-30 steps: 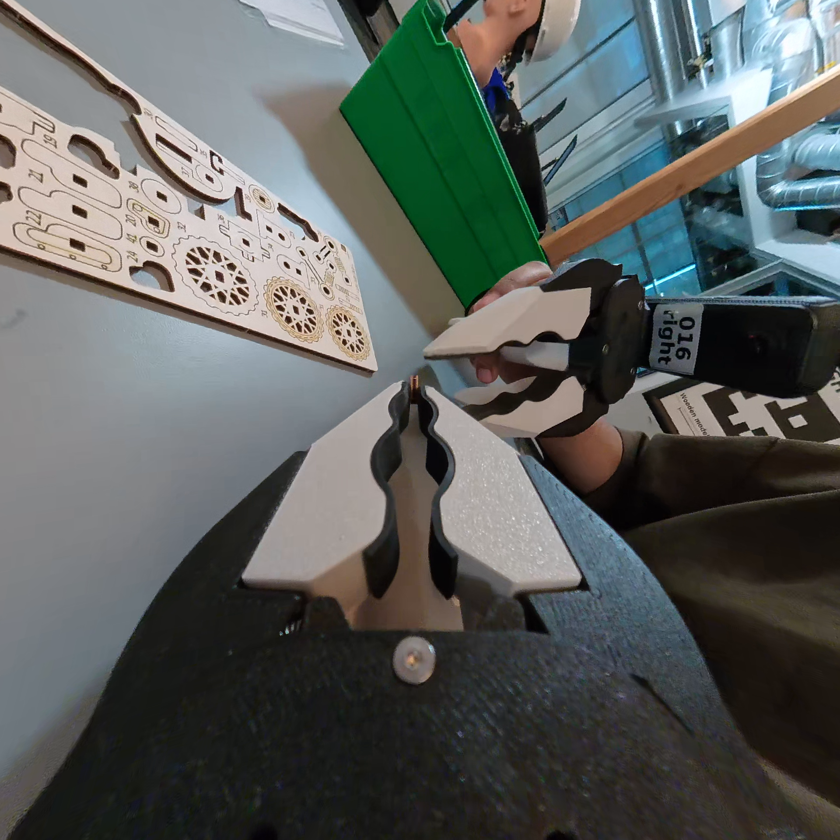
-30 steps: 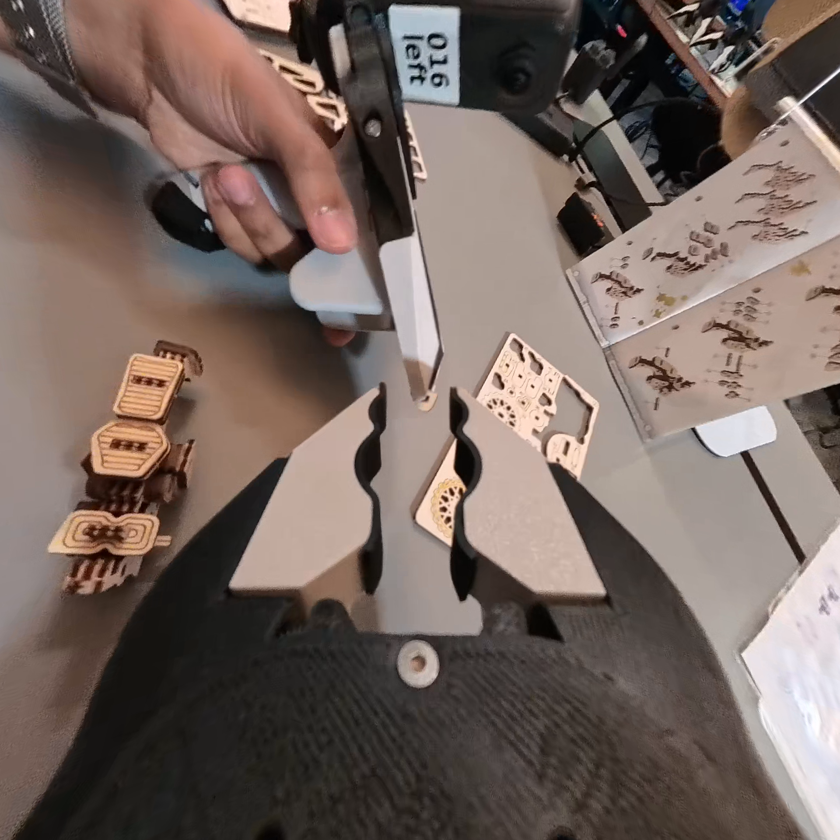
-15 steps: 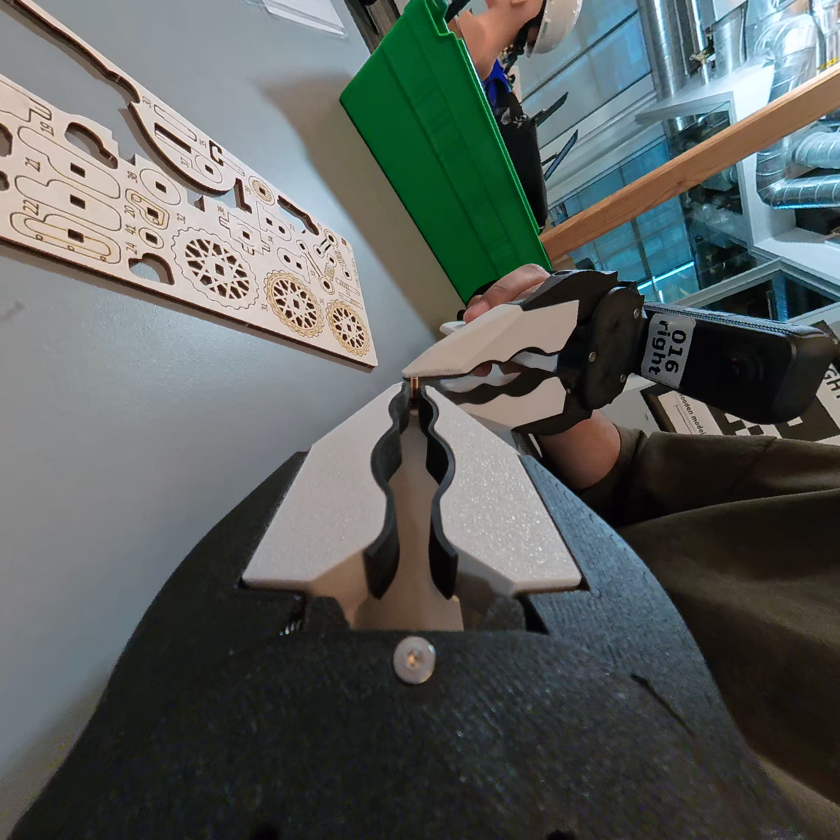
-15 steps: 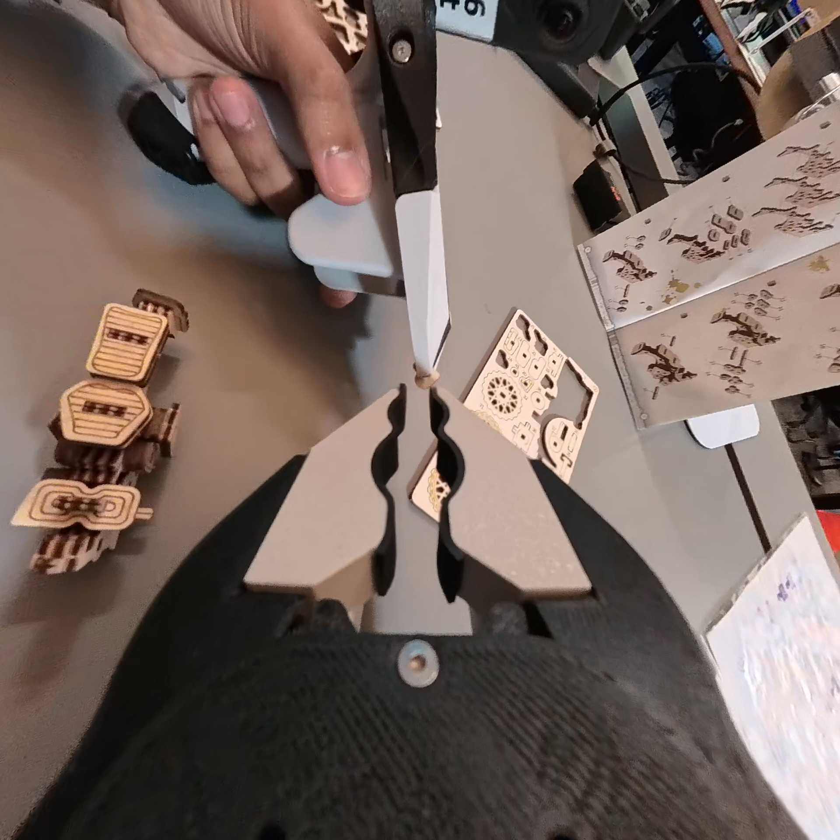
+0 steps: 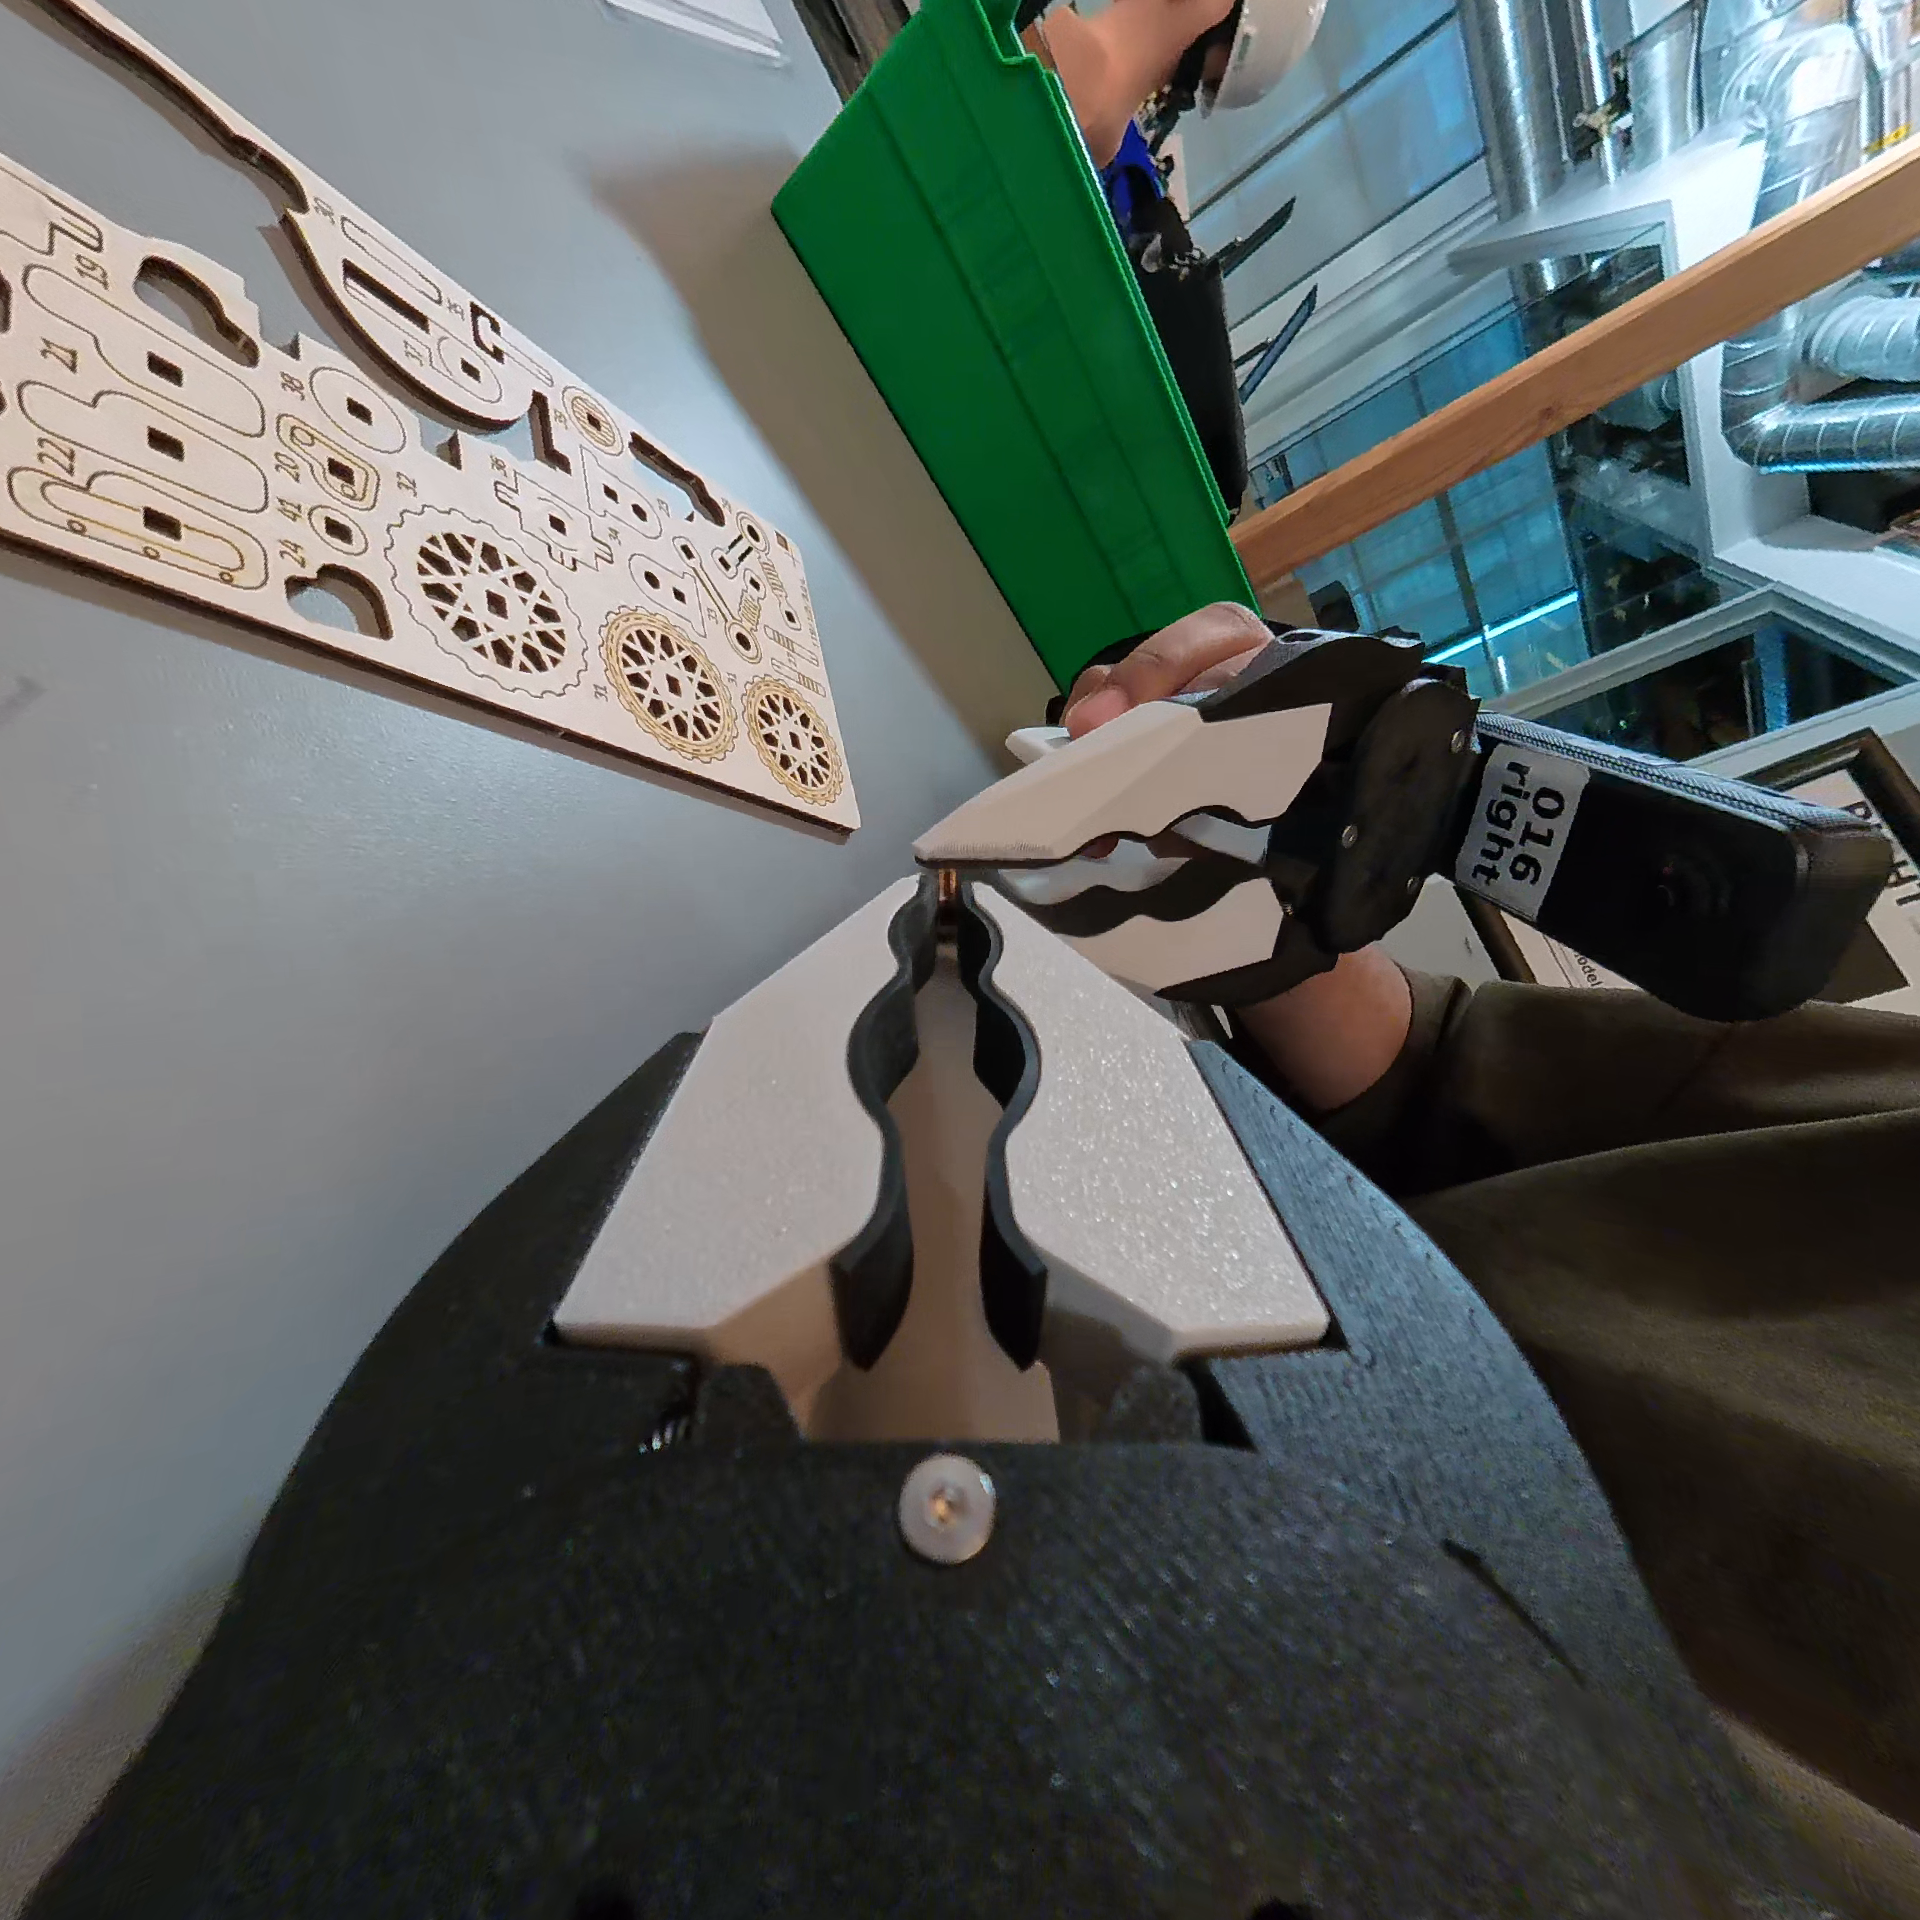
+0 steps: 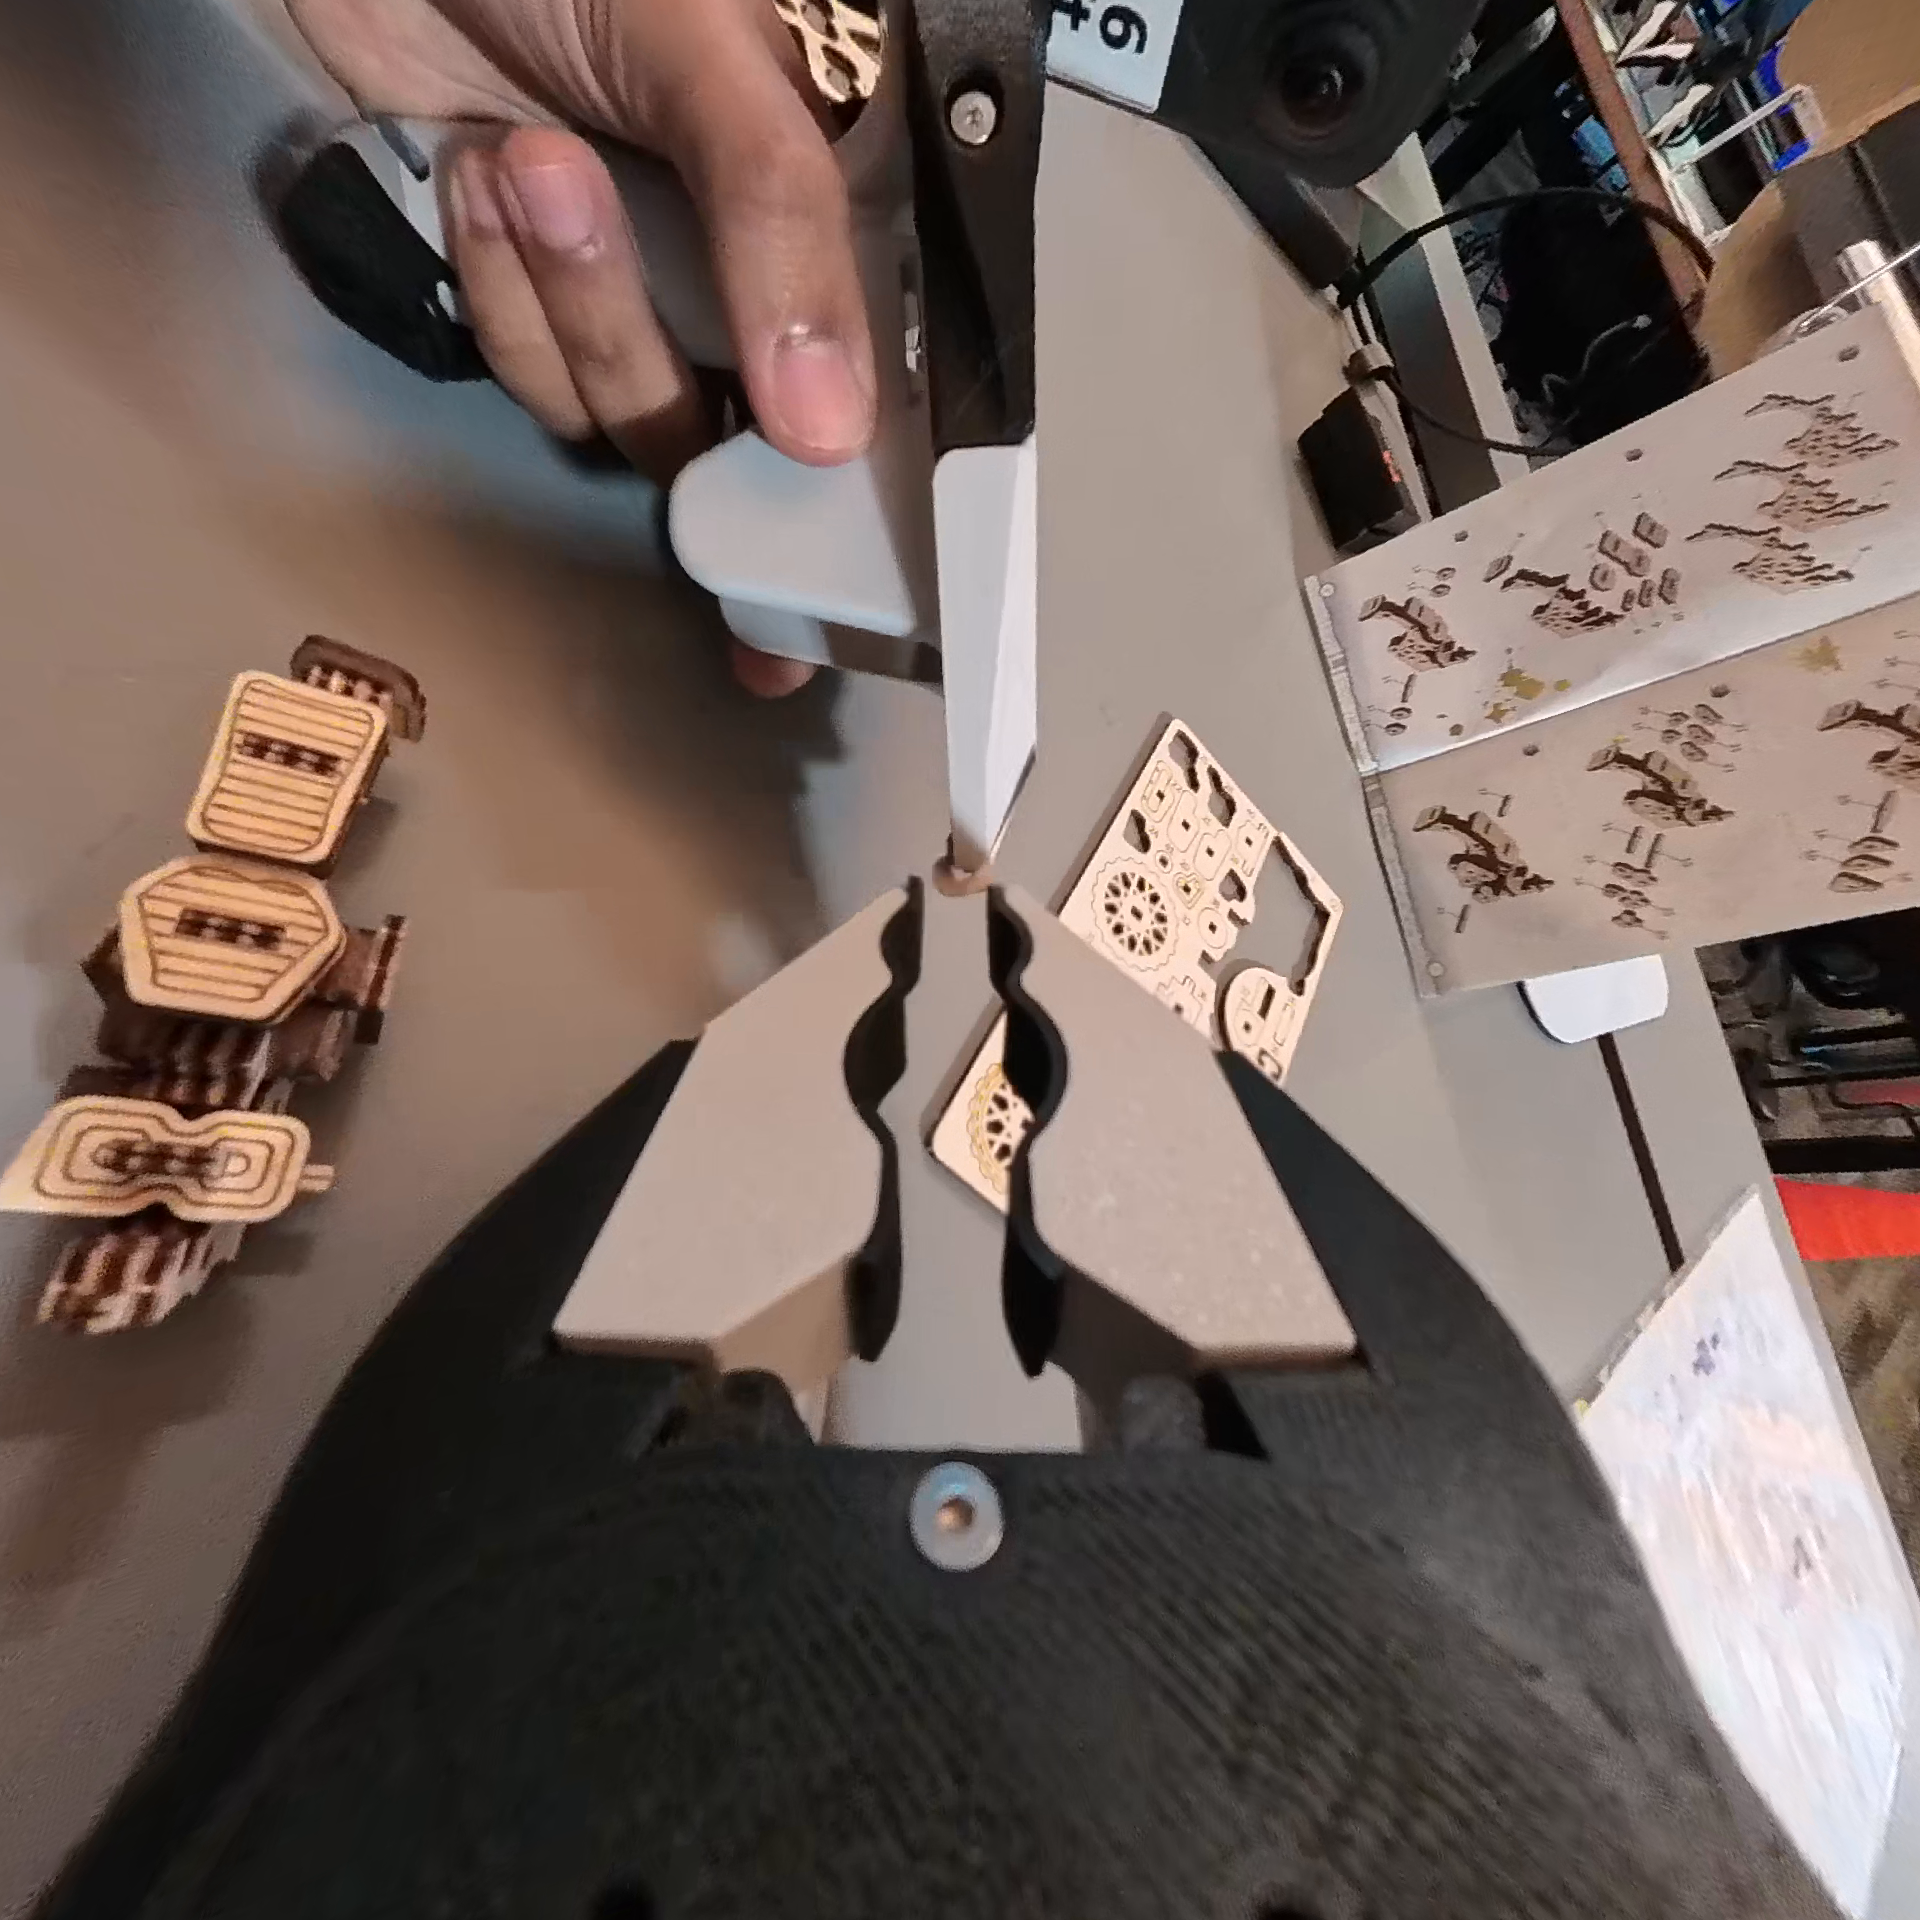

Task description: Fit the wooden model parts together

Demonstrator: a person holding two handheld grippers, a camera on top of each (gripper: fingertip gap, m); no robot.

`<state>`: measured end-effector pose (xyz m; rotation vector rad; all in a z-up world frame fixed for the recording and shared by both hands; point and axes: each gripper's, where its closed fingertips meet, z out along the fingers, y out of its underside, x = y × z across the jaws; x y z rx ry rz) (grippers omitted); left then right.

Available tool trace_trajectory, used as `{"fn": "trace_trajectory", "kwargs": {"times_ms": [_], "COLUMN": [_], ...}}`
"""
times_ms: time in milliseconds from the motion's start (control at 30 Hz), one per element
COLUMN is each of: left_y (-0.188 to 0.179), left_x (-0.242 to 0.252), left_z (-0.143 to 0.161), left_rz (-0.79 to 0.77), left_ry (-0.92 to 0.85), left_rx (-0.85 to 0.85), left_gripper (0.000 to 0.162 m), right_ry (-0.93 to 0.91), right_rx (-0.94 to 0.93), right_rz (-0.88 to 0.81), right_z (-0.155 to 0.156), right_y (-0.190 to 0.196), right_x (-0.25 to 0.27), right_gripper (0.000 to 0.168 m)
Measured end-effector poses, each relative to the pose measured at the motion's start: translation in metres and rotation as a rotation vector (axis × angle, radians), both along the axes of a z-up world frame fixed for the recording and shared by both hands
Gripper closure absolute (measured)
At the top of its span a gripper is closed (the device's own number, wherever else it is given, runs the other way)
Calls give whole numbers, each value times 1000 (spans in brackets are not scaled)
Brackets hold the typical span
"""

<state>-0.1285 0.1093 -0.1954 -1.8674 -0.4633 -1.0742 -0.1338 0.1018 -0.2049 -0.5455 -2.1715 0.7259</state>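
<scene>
My left gripper (image 5: 940, 896) is shut on a small tan wooden piece (image 5: 945, 885) at its very tips. In the right wrist view the left gripper (image 6: 971, 847) comes down from above, with a hand around it. It holds the piece (image 6: 958, 881) just at the tips of my right gripper (image 6: 953, 902). The right jaws stand narrowly apart, one tip on each side of the piece. In the left wrist view the right gripper's upper finger (image 5: 1091, 800) reaches in from the right and meets my left tips. A partly built wooden model (image 6: 218, 935) lies on the table to the left.
A large laser-cut part sheet (image 5: 416, 499) lies flat on the grey table, with a green bin (image 5: 1018, 343) behind it. A small part sheet (image 6: 1195, 914) lies under my right gripper. Instruction sheets (image 6: 1662, 675) stand at the right, and a paper (image 6: 1766, 1507) lies at the table edge. My two grippers' fingertips are within a few centimetres of each other.
The right gripper narrowed from wide open and moved in until its tips met the left gripper's tips. The left gripper kept hold of the small piece.
</scene>
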Motion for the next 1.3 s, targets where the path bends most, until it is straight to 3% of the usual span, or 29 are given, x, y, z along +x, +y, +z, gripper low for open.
{"fn": "trace_trajectory", "kwargs": {"times_ms": [200,367,500,833,967,1300], "left_y": [0,0,0,1,1,1], "left_x": [0,-1,1,0,-2,2], "left_z": [0,1,0,2,5,2], "left_rz": [1,5,-3,12,21,-3], "left_ry": [-3,-19,-8,-11,12,36], "left_rx": [0,4,0,11,37,28], "left_gripper": [161,161,161,161,151,147], "right_ry": [-10,-18,-22,-15,7,23], "right_rx": [-20,-63,-78,-66,-73,-132], "right_rz": [-6,-16,-12,-30,-73,-111], "right_z": [0,1,3,4,8,15], "right_y": [1,1,-1,1,9,17], "right_x": [0,-1,0,-2,-6,-9], "right_gripper": [160,151,159,159,159,159]}}
